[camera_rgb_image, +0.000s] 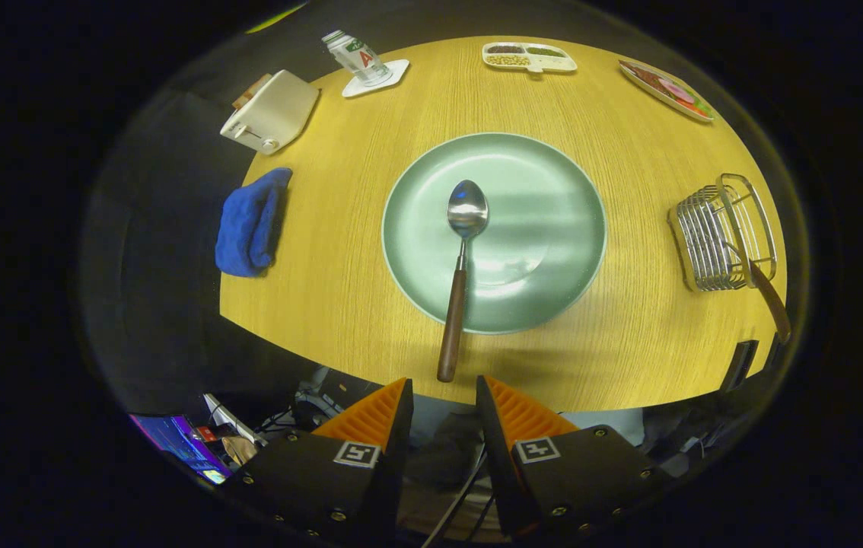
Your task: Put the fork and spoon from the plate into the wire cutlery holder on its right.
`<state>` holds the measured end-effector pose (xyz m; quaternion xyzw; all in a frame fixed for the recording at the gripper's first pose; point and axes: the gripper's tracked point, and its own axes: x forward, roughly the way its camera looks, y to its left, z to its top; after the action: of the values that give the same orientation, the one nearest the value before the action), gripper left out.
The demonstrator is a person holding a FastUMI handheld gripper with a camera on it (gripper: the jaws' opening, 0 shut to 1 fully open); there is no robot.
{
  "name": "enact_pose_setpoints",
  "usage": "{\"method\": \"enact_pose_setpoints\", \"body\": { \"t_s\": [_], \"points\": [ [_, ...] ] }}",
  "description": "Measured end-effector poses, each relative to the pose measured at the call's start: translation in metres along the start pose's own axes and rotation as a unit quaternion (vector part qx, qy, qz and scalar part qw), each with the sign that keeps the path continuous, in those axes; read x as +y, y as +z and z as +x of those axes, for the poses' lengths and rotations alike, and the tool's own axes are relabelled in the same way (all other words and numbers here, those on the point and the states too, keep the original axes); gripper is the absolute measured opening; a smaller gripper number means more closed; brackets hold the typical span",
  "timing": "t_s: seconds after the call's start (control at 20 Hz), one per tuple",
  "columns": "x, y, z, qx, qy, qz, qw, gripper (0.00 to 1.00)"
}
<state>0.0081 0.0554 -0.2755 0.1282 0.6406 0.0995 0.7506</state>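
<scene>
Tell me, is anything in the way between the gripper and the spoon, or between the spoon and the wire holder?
Nothing visible. The open gripper hangs just short of the spoon, whose handle points at the gap between the fingers. From the plate to the wire cutlery holder lies only bare table.

A red letter "A" shows on the bottle (356, 55) label; its other print is too small to read. Each gripper (443, 403) finger carries a square black-and-white marker, no text.

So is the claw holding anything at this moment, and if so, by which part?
Nothing is held. The claw is open with bare fingers, above the table's near edge. The spoon lies on the plate, its handle end just ahead of the fingertips.
</scene>
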Motion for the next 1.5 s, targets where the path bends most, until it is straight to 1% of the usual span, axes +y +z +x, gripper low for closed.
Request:
{"method": "enact_pose_setpoints", "body": {
  "t_s": [0.35, 0.5, 0.6, 0.65, 0.8, 0.85, 0.9, 0.95, 1.0, 1.2, 1.35, 1.5],
  "points": [
    [0.001, 0.001, 0.038, 0.021, -0.008, 0.015, 1.000, 0.50],
    [0.001, 0.007, 0.044, 0.013, -0.004, 0.012, 1.000, 0.50],
    [-0.005, 0.004, 0.045, 0.010, -0.017, 0.006, 1.000, 0.28],
    [-0.007, 0.004, 0.041, 0.012, -0.016, -0.007, 1.000, 0.17],
    [-0.016, 0.008, 0.032, 0.005, -0.038, -0.065, 0.997, 0.17],
    [-0.023, 0.009, 0.027, 0.003, -0.049, -0.075, 0.996, 0.17],
    [-0.019, 0.008, 0.020, 0.001, -0.035, -0.081, 0.996, 0.17],
    [-0.022, 0.003, 0.013, 0.015, -0.032, -0.086, 0.996, 0.03],
    [-0.022, 0.002, 0.007, 0.013, -0.025, -0.091, 0.995, 0.04],
    [-0.044, 0.001, -0.023, 0.034, -0.038, -0.130, 0.990, 0.04],
    [-0.056, 0.005, -0.050, 0.031, -0.045, -0.146, 0.988, 0.04],
    [-0.065, 0.009, -0.065, 0.023, -0.049, -0.150, 0.987, 0.04]
  ]
}}
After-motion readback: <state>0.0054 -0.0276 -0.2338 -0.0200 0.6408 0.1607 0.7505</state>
